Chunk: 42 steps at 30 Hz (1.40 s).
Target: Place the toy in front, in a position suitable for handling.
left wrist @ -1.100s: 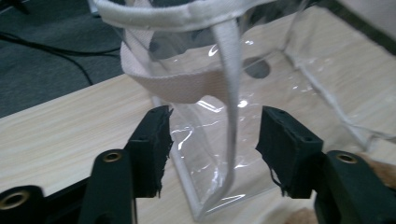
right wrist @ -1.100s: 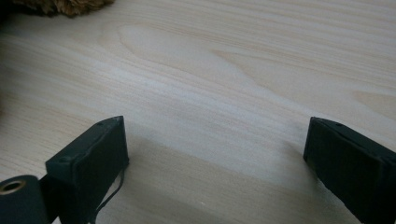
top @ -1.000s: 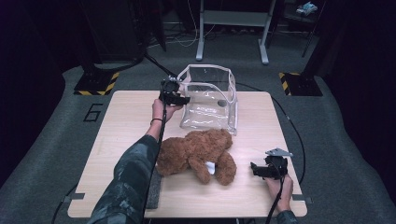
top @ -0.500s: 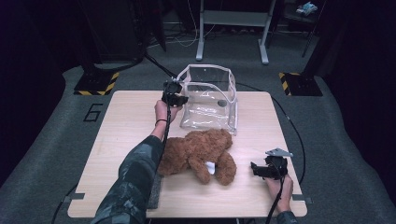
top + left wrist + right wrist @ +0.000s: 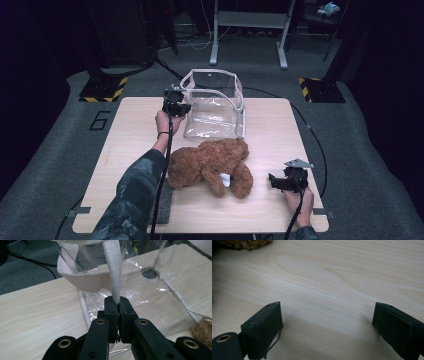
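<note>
Pale wood-grain table [image 5: 125,150] carries everything, with a dark grey felt pad [image 5: 162,202] lying at its near edge on the left, partly under the person's camouflage sleeve [image 5: 135,195]. Farther back on that side, the left gripper [image 5: 175,103] sits at the left rim of the clear plastic tote bag with off-white woven trim [image 5: 215,107]; its jaws have just been closing and now pinch the bag's off-white webbing strap [image 5: 112,267], which rises straight out from between the pads in the left gripper view. The bag stands open-topped near the table's far edge, its transparent wall lying across the wood behind the jaws.

Just in front of the bag, the brown plush teddy bear with a white tag [image 5: 210,162] lies flat, between the bag and the near edge, its head almost touching the bag's base. Nothing sits between bear and bag.

Well to the right, the right gripper [image 5: 281,181] hovers low near the table's near right corner, jaws spread wide over bare wood with nothing between them, the bear's fur [image 5: 244,243] just showing at the upper left of its view.
</note>
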Tool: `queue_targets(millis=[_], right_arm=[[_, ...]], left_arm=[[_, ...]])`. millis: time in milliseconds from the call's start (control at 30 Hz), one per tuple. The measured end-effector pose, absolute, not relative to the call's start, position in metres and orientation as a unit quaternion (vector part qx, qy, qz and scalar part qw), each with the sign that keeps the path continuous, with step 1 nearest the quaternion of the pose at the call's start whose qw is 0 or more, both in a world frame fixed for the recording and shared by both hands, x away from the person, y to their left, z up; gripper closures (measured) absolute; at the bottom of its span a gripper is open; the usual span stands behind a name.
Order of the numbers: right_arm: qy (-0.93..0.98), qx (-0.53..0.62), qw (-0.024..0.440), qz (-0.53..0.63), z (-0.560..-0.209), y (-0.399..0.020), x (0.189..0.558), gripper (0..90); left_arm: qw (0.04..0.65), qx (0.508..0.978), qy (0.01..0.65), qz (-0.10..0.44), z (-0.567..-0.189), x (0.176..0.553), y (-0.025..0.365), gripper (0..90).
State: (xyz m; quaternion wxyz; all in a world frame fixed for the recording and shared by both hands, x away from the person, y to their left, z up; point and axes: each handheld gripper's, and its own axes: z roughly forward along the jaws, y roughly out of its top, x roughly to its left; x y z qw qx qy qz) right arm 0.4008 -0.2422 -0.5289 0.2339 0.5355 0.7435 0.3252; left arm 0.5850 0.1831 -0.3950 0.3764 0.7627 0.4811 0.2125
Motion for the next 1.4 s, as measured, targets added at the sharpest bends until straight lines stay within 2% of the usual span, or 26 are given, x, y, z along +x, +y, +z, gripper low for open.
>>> queue_targets(millis=[1400], right_arm=[[0.740, 0.540, 0.237, 0.324, -0.529, -0.242, 0.400, 8.7]], left_arm=[[0.370, 0.691, 0.562, 0.265, -0.401, 0.540, 0.310, 86.6]])
